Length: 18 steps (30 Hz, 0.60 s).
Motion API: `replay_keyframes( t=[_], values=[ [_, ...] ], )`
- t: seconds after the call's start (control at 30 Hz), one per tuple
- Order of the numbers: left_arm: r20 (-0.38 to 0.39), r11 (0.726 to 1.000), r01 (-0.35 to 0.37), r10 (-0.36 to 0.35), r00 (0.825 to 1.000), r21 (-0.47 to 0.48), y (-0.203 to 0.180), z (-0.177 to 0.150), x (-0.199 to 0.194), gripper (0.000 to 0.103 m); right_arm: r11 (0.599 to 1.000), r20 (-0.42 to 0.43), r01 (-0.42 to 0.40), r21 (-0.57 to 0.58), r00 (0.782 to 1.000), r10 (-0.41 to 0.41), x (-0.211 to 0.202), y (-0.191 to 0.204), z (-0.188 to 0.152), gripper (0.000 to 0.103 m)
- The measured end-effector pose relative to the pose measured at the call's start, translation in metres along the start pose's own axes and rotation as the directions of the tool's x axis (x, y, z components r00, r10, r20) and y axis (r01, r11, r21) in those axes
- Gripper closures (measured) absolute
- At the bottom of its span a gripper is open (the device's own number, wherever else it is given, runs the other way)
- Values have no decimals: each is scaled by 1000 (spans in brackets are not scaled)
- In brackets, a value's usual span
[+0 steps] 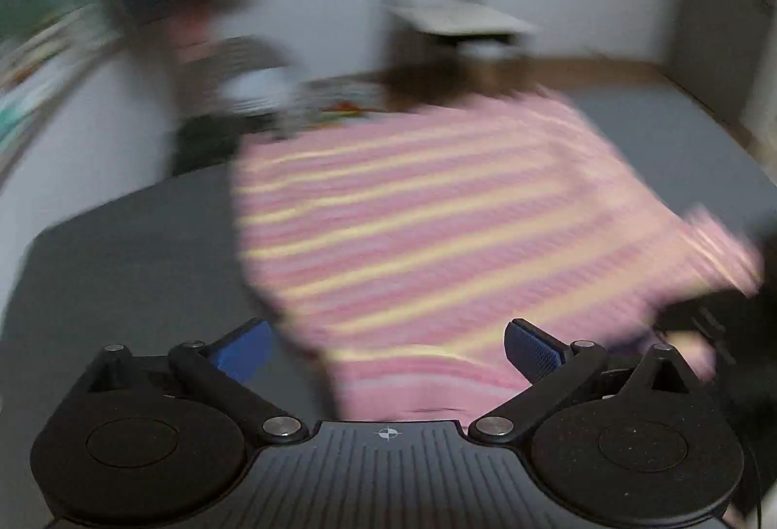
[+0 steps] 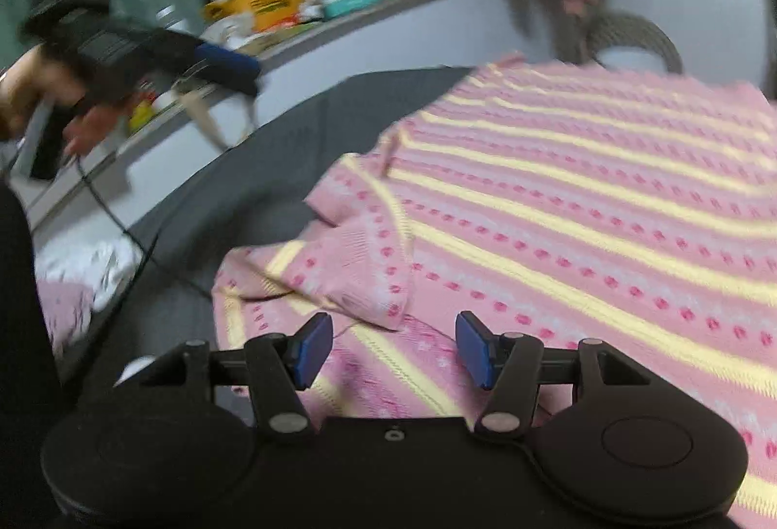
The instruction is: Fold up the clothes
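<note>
Directly ahead of right claw, wide and empty: folded sleeve of pink sweater. Left claw, also wide, looks along its length; right is nearer.

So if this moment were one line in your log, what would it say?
task: fold clothes | garment: pink striped sweater spread on grey surface | left gripper: open, empty | right gripper: open, over folded sleeve | views blurred
</note>
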State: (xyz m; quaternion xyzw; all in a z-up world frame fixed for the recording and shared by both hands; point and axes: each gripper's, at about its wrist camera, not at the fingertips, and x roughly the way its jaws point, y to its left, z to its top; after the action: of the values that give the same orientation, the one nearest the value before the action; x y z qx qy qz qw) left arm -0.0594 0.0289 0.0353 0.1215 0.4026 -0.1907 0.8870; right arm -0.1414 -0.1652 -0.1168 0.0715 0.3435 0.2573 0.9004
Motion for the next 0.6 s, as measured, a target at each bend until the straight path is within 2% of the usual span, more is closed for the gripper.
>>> replay_keyframes(
  t=[0.03,0.07,0.17,0.2,0.3,0.37,0.4,0.43,0.47,0.5,0.53,0.6],
  values=[
    [-34,994,-58,55,998,-95,14,-5,6,0,999,10,6,-33,1000,-6,1,6,0,47],
    [-77,983,-75,63,995,-168,26,-10,14,0,997,28,27,-74,999,-25,0,13,0,47],
    [-170,956,18,-70,983,-292,43,-15,39,1,981,78,85,-172,994,-73,-2,29,0,46],
    [-183,952,39,-99,978,-304,42,-16,46,1,975,86,94,-200,993,-78,-1,34,1,46],
    [-230,963,36,-100,968,-268,29,-20,73,1,947,74,131,-292,991,-114,10,47,-1,46],
    [-251,970,44,-105,962,-240,24,-22,87,7,908,71,165,-385,986,-149,22,58,-5,46],
    [-259,969,54,-118,959,-240,24,-23,94,17,878,75,183,-442,983,-167,28,64,-8,47],
    [-266,965,71,-140,954,-254,25,-25,101,33,841,84,202,-502,979,-186,34,70,-11,47],
    [-272,957,86,-164,948,-276,28,-27,107,42,802,88,214,-558,976,-199,40,76,-14,49],
    [-276,947,110,-198,941,-303,32,-29,112,57,770,90,216,-600,975,-203,46,80,-16,51],
    [-276,934,142,-239,931,-328,35,-33,115,64,768,84,213,-604,975,-205,50,81,-15,58],
    [-263,915,191,-294,919,-357,37,-36,119,71,764,73,209,-611,975,-209,59,82,-14,64]
  ],
)
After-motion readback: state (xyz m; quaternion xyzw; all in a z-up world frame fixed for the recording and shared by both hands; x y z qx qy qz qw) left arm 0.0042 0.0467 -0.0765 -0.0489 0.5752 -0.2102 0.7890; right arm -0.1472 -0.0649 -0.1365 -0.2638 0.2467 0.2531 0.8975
